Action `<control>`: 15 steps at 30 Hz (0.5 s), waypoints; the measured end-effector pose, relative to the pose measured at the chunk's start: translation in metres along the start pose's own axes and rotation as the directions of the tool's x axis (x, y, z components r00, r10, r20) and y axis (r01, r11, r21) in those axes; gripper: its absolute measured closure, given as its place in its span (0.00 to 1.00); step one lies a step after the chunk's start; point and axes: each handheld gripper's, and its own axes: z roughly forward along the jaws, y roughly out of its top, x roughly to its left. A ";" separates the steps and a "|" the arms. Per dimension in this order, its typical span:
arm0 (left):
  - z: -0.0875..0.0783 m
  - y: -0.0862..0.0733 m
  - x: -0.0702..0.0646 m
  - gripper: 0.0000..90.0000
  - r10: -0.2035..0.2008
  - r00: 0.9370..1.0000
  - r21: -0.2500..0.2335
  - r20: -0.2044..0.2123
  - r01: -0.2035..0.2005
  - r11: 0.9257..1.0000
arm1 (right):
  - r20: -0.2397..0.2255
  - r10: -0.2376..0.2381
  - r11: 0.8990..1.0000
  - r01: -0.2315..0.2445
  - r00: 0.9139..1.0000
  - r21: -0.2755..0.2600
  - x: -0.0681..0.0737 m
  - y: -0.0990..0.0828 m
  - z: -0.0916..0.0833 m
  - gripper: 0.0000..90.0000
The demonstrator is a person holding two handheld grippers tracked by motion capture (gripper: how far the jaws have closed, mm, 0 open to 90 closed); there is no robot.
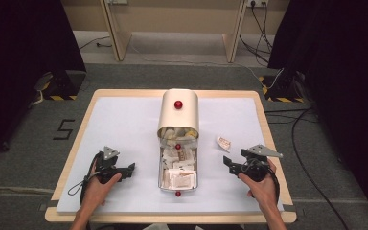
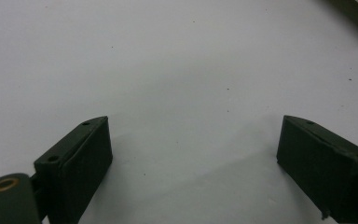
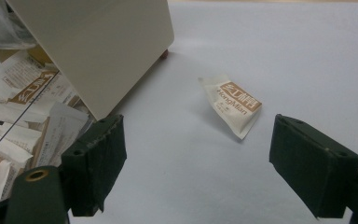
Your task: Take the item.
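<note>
A: Jaws gape wide on the right gripper (image 3: 198, 161) and left gripper (image 2: 193, 163), both empty.

B: Packet (image 3: 233, 105) lies loose right of the box (image 1: 178, 184). Likely next: right reaches forward, closes on it.

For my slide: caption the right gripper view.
Open right gripper facing a white-and-brown paper sachet on the white tabletop.

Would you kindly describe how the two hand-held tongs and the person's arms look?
Both the left tongs and right tongs are black, with two flat blocky jaws, a grey three-cornered plate on top and a dark trailing cable. No sleeves show on the forearms.
</note>
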 end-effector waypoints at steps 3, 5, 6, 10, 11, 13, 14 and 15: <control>0.000 0.000 0.000 0.10 0.000 1.000 0.000 0.000 0.000 1.000 | 0.001 0.000 1.000 0.000 1.000 -0.004 0.001 -0.003 -0.001 0.21; 0.000 0.000 0.000 0.10 0.000 1.000 0.000 0.000 0.000 1.000 | -0.002 0.000 1.000 0.000 1.000 -0.001 0.001 -0.005 -0.001 0.21; 0.000 0.000 0.000 0.10 0.000 1.000 0.000 0.000 0.000 1.000 | -0.003 -0.001 1.000 0.001 1.000 0.001 0.001 -0.006 -0.001 0.21; 0.000 0.000 0.000 0.10 0.000 1.000 0.000 0.000 0.000 1.000 | -0.009 -0.003 1.000 0.003 1.000 0.008 0.003 -0.009 -0.001 0.22; 0.000 0.000 0.000 0.10 0.001 1.000 0.000 0.000 -0.001 1.000 | -0.009 -0.003 1.000 0.003 1.000 0.009 0.003 -0.010 -0.001 0.22; 0.000 0.000 0.000 0.10 0.000 1.000 0.000 0.000 0.000 1.000 | -0.011 -0.003 1.000 0.004 1.000 0.010 0.004 -0.011 -0.001 0.22; 0.000 0.000 0.000 0.10 0.000 1.000 0.000 0.000 0.000 1.000 | -0.012 -0.003 1.000 0.004 1.000 0.010 0.004 -0.011 -0.002 0.22; 0.000 0.000 0.000 0.10 0.000 1.000 0.000 0.000 0.000 1.000 | -0.014 -0.004 1.000 0.004 1.000 0.011 0.005 -0.011 -0.002 0.22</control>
